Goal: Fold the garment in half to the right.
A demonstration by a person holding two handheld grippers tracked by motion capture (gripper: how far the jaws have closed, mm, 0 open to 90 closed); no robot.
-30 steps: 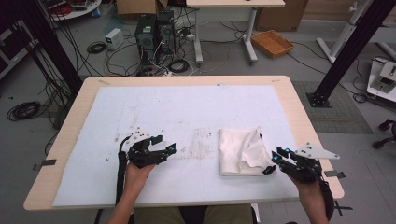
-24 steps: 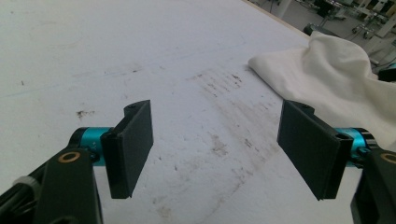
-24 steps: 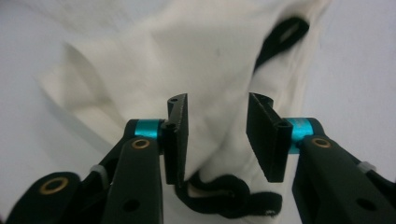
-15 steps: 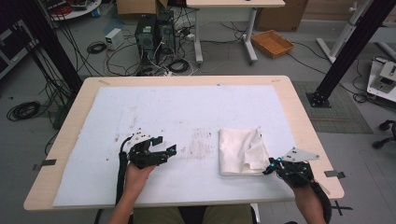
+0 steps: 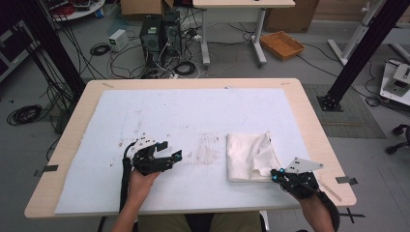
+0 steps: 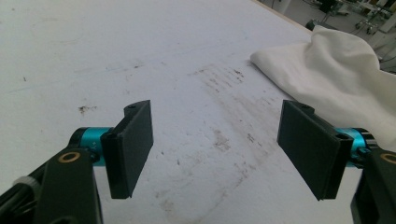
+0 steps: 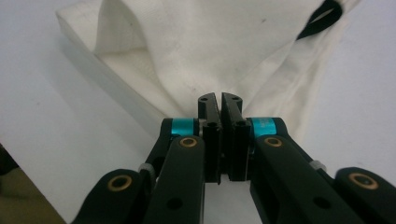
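A folded white cloth lies right of centre on the white table cover. My right gripper sits at the cloth's near right corner. In the right gripper view its jaws have just closed, and they stand shut on a raised fold of the cloth. A small black loop shows at the cloth's far edge. My left gripper rests on the cover left of centre, open and holding nothing. The left gripper view has the wide-apart jaws pointing toward the cloth.
Brown smudges mark the cover between the two grippers. The wooden table edge runs close to the right of my right hand. Beyond the table the floor holds computer towers, cables and an orange tray.
My right gripper has shifted slightly left toward the cloth's near corner and shut on it. The left gripper has stayed where it was, open.
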